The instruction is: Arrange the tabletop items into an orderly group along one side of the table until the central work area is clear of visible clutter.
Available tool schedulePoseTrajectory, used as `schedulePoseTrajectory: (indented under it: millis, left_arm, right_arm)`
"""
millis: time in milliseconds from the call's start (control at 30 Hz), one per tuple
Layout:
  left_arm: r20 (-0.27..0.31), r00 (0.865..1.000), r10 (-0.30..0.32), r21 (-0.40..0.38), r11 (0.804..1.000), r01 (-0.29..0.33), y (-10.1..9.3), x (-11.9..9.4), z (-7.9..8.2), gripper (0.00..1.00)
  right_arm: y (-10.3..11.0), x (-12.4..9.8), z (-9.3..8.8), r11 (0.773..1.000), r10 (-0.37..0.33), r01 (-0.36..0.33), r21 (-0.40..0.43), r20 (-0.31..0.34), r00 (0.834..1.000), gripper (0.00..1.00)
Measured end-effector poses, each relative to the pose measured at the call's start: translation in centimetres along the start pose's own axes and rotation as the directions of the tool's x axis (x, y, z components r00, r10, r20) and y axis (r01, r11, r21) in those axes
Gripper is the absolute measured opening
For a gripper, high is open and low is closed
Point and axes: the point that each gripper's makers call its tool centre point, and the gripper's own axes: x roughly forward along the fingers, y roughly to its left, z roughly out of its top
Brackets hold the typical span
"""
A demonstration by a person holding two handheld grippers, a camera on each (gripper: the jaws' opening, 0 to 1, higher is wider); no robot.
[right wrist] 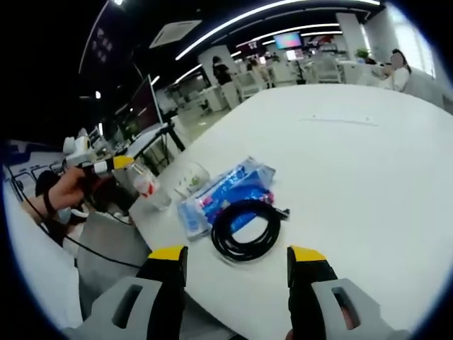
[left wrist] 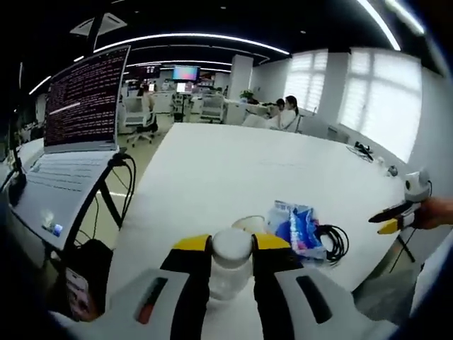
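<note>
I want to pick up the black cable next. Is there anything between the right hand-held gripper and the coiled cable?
Nothing visible stands in the way. The right hand-held gripper is open, and the coiled black cable lies just ahead of its jaws on the white table; the blue packet lies beyond the cable.

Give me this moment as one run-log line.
left gripper: shut on clear bottle | right gripper: open, above black cable coil | blue packet beside coil | table
</note>
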Motion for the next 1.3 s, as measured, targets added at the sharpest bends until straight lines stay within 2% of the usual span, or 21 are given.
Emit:
schedulePoseTrajectory:
  millis: [33,100,267,467,667,733,767,867,933,1033,1067,1133,1300]
  left_arm:
    - [-0.001,1.000,-0.002,0.008,1.000,0.002,0.1,0.0,0.0,0.20]
    - [-0.006,0.999,-0.046,0.016,0.999,0.046,-0.1,-0.1,-0.1,0.20]
    - [-0.006,0.996,-0.084,0.033,0.996,0.084,-0.1,-0.2,-0.1,0.20]
    - [-0.008,0.995,-0.101,0.038,0.994,0.101,-0.4,-0.1,-0.1,0.21]
    - [-0.011,0.996,-0.083,0.025,0.996,0.083,-0.3,-0.1,-0.1,0.24]
    - [-0.004,0.999,-0.047,-0.013,0.999,0.047,0.0,0.0,-0.1,0.26]
    - [0.008,0.999,-0.031,-0.063,0.997,0.032,0.1,0.0,-0.2,0.27]
    - [0.024,1.000,0.013,-0.079,0.997,-0.012,0.6,-0.2,-0.1,0.28]
    - [0.032,0.999,0.038,-0.102,0.994,-0.035,0.3,-0.4,-0.1,0.28]
    - [0.038,0.993,0.111,-0.162,0.981,-0.104,0.6,-0.6,-0.2,0.28]
    - [0.030,0.988,0.150,-0.172,0.975,-0.143,0.9,-0.7,-0.4,0.28]
    - [0.028,0.981,0.193,-0.208,0.961,-0.183,1.3,-0.8,-0.5,0.27]
    - [0.030,0.972,0.234,-0.246,0.944,-0.220,0.7,-0.8,-0.6,0.25]
  right_arm:
    - [0.0,0.0,0.0,1.000,-0.002,0.002,0.003,0.002,1.000,0.58]
    - [-0.1,-0.1,-0.2,1.000,-0.010,0.010,0.007,0.004,1.000,0.58]
    - [0.0,-0.3,-0.5,1.000,-0.023,0.023,0.019,0.009,1.000,0.58]
    - [0.5,-0.3,-0.8,0.999,-0.032,0.032,0.028,0.010,0.999,0.58]
    - [0.8,-0.4,-0.8,0.998,-0.041,0.040,0.037,0.015,0.999,0.58]
    - [0.7,-0.4,-0.9,0.998,-0.042,0.042,0.040,0.015,0.999,0.58]
    - [0.8,-0.4,-0.9,0.998,-0.043,0.043,0.039,0.014,0.999,0.58]
    - [0.8,-0.4,-0.9,0.998,-0.045,0.044,0.039,0.014,0.999,0.58]
    - [0.8,-0.5,-0.9,0.998,-0.045,0.045,0.040,0.014,0.999,0.58]
    - [0.6,-0.6,-1.1,0.998,-0.047,0.047,0.035,0.005,0.999,0.58]
    - [0.5,-0.6,-1.1,0.998,-0.047,0.047,0.035,0.004,0.999,0.58]
    - [0.3,-0.7,-1.2,0.998,-0.047,0.047,0.035,0.002,0.999,0.58]
    - [0.3,-0.6,-1.0,0.999,-0.042,0.042,0.027,-0.002,0.999,0.58]
